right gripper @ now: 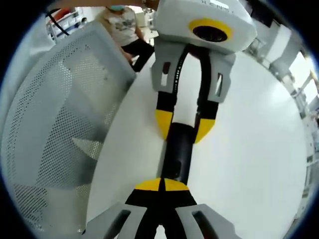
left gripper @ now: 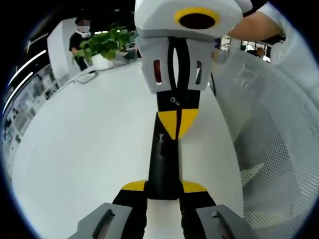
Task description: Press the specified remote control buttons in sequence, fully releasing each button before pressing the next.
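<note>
A slim black remote control (left gripper: 162,164) lies lengthwise above the white table (left gripper: 89,149). My left gripper (left gripper: 163,186) is shut on its near end, one yellow fingertip on each side. The right gripper (left gripper: 175,124) comes in from the top with its yellow tips closed together, resting on the remote's far upper face. In the right gripper view the remote (right gripper: 177,152) runs between both tools. There the right gripper (right gripper: 162,185) has its tips shut over one end, and the left gripper (right gripper: 184,127) clamps the other end. The buttons under the tips are hidden.
A white mesh chair (left gripper: 269,124) stands close against the table's edge, also seen as the chair (right gripper: 55,114). A potted green plant (left gripper: 104,45) and a cable (left gripper: 87,77) sit at the table's far end. A person (left gripper: 79,37) stands behind the plant; another person (right gripper: 124,25) is beyond the chair.
</note>
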A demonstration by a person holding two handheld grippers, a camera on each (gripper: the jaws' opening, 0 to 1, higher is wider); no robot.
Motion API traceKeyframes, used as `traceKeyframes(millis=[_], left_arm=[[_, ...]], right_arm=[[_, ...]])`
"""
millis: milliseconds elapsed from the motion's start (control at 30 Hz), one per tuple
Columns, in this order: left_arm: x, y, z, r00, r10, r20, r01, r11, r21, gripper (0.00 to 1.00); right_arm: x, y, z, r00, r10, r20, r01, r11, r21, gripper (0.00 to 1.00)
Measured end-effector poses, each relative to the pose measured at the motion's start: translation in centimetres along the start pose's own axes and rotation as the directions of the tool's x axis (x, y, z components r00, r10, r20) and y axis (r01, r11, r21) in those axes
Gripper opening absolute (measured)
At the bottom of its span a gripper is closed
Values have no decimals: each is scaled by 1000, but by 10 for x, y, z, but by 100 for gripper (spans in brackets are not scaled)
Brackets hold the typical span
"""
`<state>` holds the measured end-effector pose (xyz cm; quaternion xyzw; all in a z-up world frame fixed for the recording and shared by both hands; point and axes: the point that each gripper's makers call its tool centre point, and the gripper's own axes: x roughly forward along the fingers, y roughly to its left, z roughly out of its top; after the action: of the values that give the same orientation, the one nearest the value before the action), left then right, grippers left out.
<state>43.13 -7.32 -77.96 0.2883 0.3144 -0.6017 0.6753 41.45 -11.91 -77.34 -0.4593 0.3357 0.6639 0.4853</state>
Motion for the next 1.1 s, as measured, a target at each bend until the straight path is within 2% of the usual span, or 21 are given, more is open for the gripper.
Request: traceKeyframes(millis=[1100], left_arm=[[0,-1,0,1000,10,1,-10,1000,7,23]], right_arm=[[-25,-10,12,998,-66,25,66,998,8,0]])
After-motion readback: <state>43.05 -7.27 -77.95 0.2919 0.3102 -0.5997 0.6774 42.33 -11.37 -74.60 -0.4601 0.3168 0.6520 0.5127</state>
